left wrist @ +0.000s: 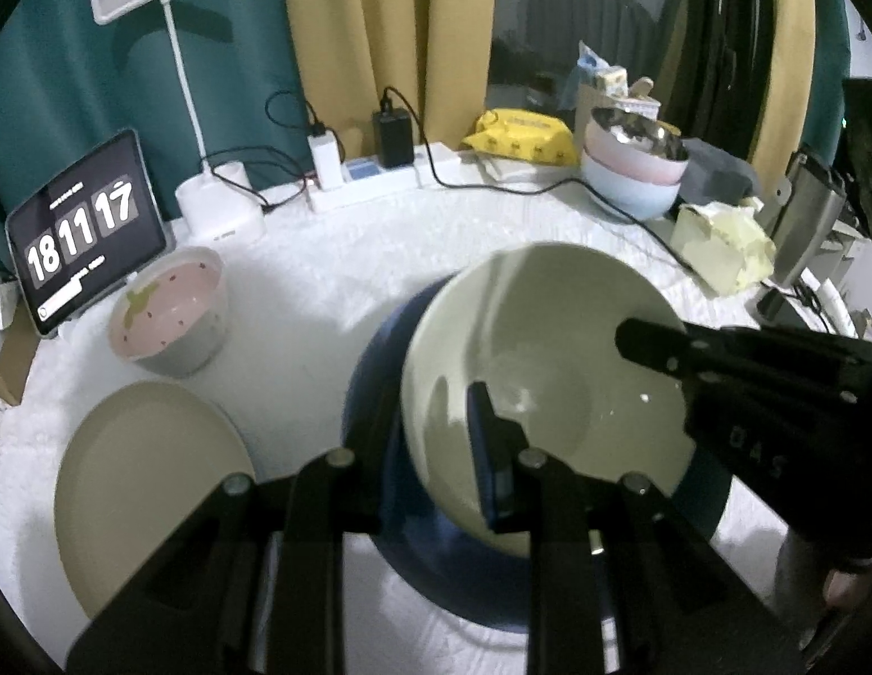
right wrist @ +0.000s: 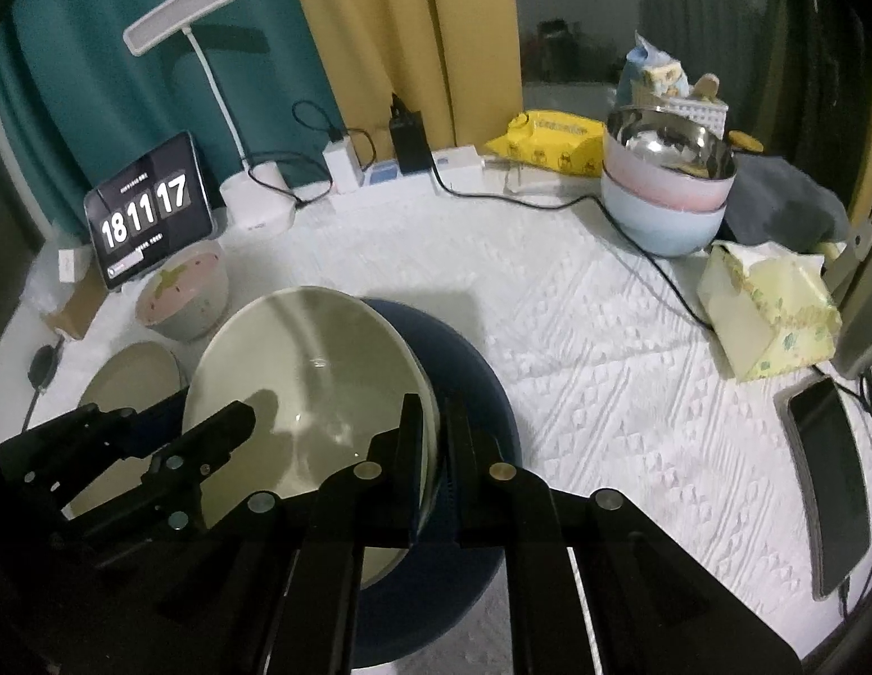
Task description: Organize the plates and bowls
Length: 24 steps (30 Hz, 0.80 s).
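Two tools meet on one pale green bowl (right wrist: 301, 371): the right tool (right wrist: 433, 439) is clamped on its near right rim, one finger inside the bowl and one outside against the wall, while the left tool (left wrist: 436, 444) pinches the opposite rim in the same manner, one finger lying on the inner wall and the other outside it. The bowl is glossy, wide and shallow, plain inside with a few bright glints near the bottom, and it tilts over a dark blue plate (right wrist: 469, 371) that lies under it on the white textured surface (right wrist: 576, 337). In the right wrist view the left tool (right wrist: 154, 450) reaches in from the left across the bowl's rim. Just left of the blue plate lies a beige plate (left wrist: 149, 484), flat on the surface. Behind it stands a grey bowl with a pink, speckled inside (left wrist: 171, 309), close to a tablet (left wrist: 87, 230) showing 18 11 17. At the far right stands a stack of bowls (right wrist: 666, 185), a steel one in a pink one in a light blue one, with a tissue pack (right wrist: 767, 315) in front of it.
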### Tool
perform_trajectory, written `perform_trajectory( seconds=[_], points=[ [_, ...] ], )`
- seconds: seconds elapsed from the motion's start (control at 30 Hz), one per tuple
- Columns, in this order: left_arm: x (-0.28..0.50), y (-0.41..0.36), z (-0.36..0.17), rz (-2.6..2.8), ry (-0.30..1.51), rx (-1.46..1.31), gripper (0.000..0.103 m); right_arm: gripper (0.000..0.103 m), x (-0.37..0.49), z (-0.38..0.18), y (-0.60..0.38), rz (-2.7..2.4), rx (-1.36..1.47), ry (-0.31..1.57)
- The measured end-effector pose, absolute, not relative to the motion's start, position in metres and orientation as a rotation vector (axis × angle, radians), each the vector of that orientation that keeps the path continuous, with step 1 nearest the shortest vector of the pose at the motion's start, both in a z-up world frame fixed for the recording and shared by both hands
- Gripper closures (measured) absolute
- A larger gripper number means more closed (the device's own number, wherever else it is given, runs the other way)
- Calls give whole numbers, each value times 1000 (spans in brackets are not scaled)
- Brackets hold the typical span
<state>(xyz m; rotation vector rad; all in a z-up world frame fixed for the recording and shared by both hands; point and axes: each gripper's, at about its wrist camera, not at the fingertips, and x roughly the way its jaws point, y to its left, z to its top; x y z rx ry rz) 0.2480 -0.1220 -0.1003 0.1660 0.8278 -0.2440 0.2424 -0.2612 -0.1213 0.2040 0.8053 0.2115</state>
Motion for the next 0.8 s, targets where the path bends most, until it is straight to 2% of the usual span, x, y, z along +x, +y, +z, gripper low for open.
perform_trajectory(
  seconds=[0.5,0.57,0.63,0.7,0.8],
  points=[
    [248,-124,-108,-249,848,192,80,92,248,-129,-258,198,172,833],
    [248,-124,-107,-251,838,197,80,89,249,-127,-257,196,169,827],
    [247,-123,-104,-258,829,196,79,79,250,-126,-258,216,181,823],
    [246,-122,-100,-262,820,194,79,74,249,-123,-256,223,176,817],
    [245,-119,-96,-262,811,183,79,71,248,-118,-255,211,170,801]
  ],
)
